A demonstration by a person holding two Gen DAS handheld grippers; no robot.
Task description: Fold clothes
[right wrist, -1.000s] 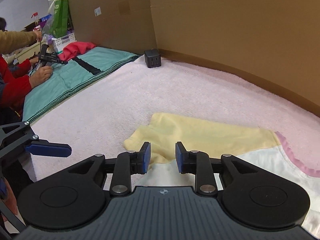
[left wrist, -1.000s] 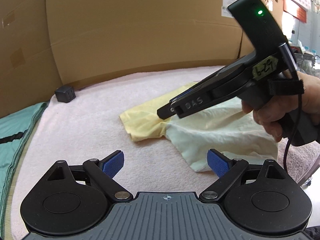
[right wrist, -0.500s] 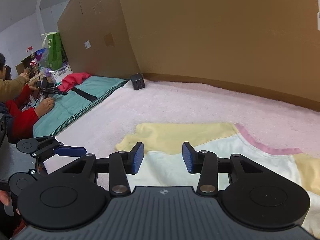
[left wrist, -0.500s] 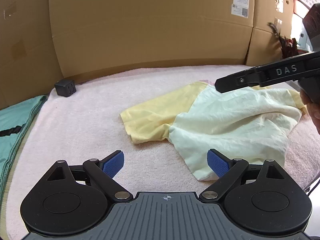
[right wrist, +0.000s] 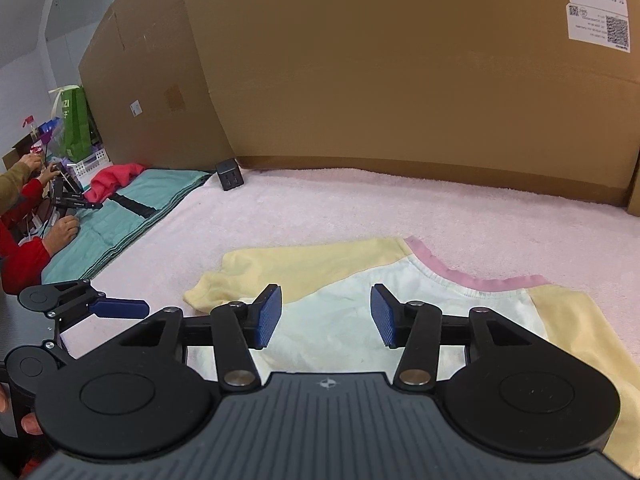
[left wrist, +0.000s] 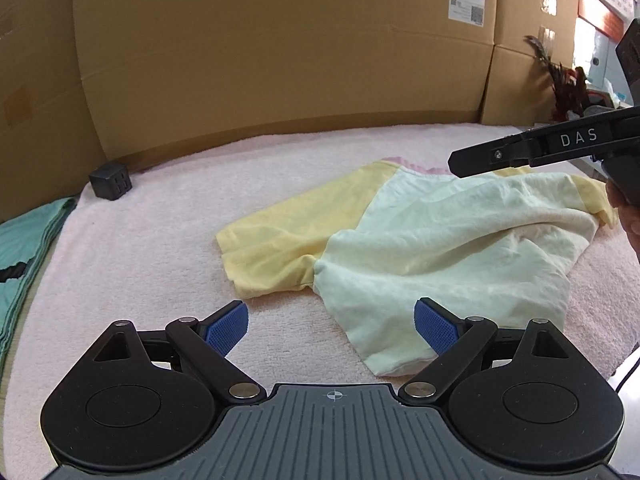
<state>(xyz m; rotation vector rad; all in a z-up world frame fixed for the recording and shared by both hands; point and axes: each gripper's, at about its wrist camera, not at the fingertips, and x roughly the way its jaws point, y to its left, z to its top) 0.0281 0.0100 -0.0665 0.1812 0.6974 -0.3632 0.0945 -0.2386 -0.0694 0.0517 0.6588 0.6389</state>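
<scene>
L gripper (left wrist: 331,326) agape, R gripper (right wrist: 325,316) over shirt (right wrist: 400,312)

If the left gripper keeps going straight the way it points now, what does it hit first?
Most likely the T-shirt: the open left gripper points at its pale body, close to the yellow sleeve, with only bare pink towel before it. How high it is above the towel is unclear.

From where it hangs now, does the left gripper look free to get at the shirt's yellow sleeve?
Probably yes. The left gripper is open, and the sleeve lies flat on the towel just ahead of it with nothing between. The right gripper is off over the shirt's far side.
</scene>
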